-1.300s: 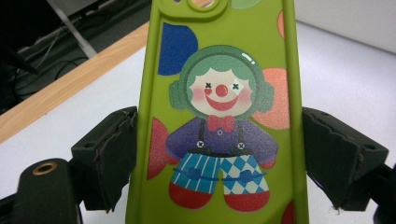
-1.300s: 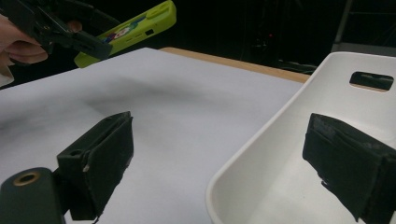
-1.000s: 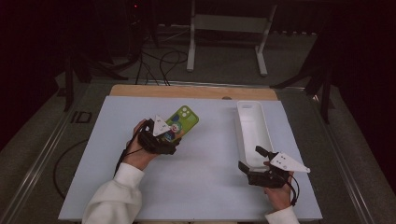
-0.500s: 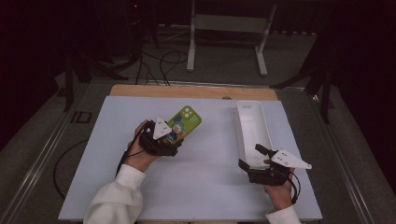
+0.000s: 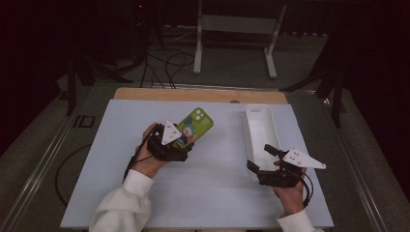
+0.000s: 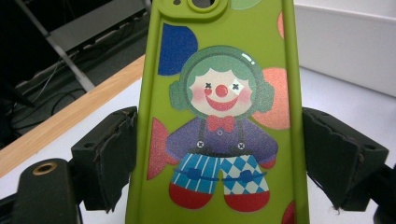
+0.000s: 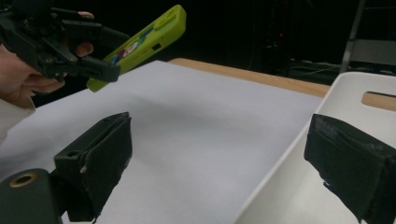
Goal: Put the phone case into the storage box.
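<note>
the left gripper (image 5: 181,145) clamped a green phone case (image 5: 194,127) across its width. in the left gripper view both black pads pressed the long edges of the case (image 6: 219,112), whose back carried a printed clown and a camera cut-out at the far end. seen from the right gripper view, the case (image 7: 140,44) was tilted, its far end raised off the white mat (image 7: 201,126) with bare mat under it. in the high view it sat left of centre on the mat (image 5: 208,193), pointing away from the person toward the wooden strip (image 5: 193,94) along the table's far edge.

the right gripper (image 5: 261,157) was open with nothing between its jaws. it hovered at the near end of the white bin (image 5: 258,128), one jaw over the mat and the other over the bin's inside, with the bin's long rim (image 7: 275,163) running between them.

the bin stood lengthwise toward the mat's right side, well apart from the case. a wide stretch of bare mat lay between the two grippers, and more lay along the near edge. the mat's left part was open too.
</note>
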Motion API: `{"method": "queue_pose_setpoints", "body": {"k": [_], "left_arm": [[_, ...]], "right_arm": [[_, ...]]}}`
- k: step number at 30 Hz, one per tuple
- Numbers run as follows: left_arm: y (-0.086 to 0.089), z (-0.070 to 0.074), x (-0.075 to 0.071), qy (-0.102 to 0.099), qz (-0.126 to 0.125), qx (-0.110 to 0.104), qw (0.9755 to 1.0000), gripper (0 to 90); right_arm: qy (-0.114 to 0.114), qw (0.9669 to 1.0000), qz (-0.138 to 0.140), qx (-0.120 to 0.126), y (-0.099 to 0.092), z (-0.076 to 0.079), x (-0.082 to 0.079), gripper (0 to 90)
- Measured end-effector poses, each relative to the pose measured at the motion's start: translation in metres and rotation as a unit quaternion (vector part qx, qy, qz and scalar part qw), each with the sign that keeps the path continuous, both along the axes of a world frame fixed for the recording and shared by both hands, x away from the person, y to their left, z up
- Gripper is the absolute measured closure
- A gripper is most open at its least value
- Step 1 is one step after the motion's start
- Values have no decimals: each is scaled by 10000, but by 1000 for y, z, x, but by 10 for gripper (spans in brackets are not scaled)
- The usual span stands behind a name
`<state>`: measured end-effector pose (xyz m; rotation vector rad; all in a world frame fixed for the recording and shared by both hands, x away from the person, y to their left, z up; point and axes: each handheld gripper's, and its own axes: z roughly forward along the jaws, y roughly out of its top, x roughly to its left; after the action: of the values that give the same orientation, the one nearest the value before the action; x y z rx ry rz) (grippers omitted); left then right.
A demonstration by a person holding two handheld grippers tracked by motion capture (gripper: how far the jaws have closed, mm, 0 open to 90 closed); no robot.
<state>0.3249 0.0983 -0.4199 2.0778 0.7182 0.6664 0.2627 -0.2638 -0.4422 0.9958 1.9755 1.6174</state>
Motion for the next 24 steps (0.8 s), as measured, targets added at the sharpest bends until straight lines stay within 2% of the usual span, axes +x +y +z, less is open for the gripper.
{"method": "queue_pose_setpoints", "body": {"k": [12, 24], "left_arm": [[-15, 8, -2, -119, -148, -13, 9998, 161], [-26, 15, -6, -247, -250, -27, 9994, 161]], "right_arm": [[84, 9999, 113, 15, 10, 13, 10, 78], [213, 9996, 147, 58, 16, 17, 17, 78]]}}
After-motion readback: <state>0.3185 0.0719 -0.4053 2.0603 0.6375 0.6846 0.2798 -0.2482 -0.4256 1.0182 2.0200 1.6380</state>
